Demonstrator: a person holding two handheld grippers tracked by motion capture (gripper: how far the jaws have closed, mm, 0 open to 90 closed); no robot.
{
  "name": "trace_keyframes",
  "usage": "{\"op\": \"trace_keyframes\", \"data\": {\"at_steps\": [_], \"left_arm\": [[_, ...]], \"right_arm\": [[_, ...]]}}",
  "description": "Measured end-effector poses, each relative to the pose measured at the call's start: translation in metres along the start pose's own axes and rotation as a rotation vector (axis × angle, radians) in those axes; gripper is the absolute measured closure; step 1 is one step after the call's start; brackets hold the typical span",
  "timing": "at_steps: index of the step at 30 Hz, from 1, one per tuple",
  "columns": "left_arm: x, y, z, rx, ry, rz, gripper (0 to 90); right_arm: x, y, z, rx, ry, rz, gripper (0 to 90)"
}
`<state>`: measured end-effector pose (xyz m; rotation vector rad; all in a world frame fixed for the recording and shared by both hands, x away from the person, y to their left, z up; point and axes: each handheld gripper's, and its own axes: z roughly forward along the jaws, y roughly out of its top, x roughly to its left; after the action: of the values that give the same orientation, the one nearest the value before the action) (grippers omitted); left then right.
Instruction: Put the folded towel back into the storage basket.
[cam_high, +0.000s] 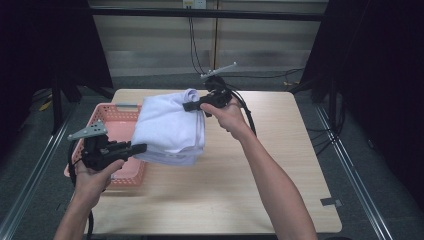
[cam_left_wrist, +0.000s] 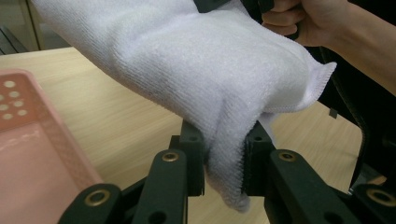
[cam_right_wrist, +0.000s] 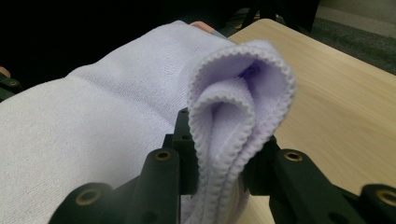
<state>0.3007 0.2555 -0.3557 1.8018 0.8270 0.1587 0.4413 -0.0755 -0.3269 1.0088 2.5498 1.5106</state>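
Observation:
A folded white towel (cam_high: 167, 127) hangs in the air above the wooden table (cam_high: 260, 165), stretched between both grippers. My left gripper (cam_high: 140, 148) is shut on the towel's near left corner; in the left gripper view the cloth (cam_left_wrist: 201, 79) is pinched between the two black pads, at my left gripper (cam_left_wrist: 223, 163). My right gripper (cam_high: 192, 106) is shut on the far corner, where a bunched hemmed fold (cam_right_wrist: 238, 112) sticks up out of my right gripper (cam_right_wrist: 223, 161). The towel sags in the middle and its lower folds hang close to the tabletop.
A pink perforated basket (cam_high: 107, 117) stands on the left part of the table, partly under the towel. The table's right half is bare wood. Black curtains close off both sides, and cables run along the floor behind the table.

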Motion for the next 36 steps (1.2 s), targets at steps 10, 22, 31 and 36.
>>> {"op": "trace_keyframes", "data": {"at_steps": [10, 22, 31, 36], "left_arm": [[0.026, 0.002, -0.036, -0.039, 0.051, -0.045, 75.2], [0.068, -0.018, -0.085, -0.056, 0.151, -0.119, 75.6], [0.090, -0.037, -0.103, -0.052, 0.201, -0.178, 75.6], [0.104, -0.050, -0.106, -0.018, 0.239, -0.214, 75.6]], "right_arm": [[0.014, 0.029, 0.036, 0.024, 0.039, 0.003, 71.6], [0.039, 0.054, 0.105, 0.042, 0.053, 0.003, 72.5], [0.054, 0.057, 0.146, 0.049, 0.034, 0.026, 72.6], [0.056, 0.044, 0.172, 0.062, 0.020, 0.054, 72.7]]}}
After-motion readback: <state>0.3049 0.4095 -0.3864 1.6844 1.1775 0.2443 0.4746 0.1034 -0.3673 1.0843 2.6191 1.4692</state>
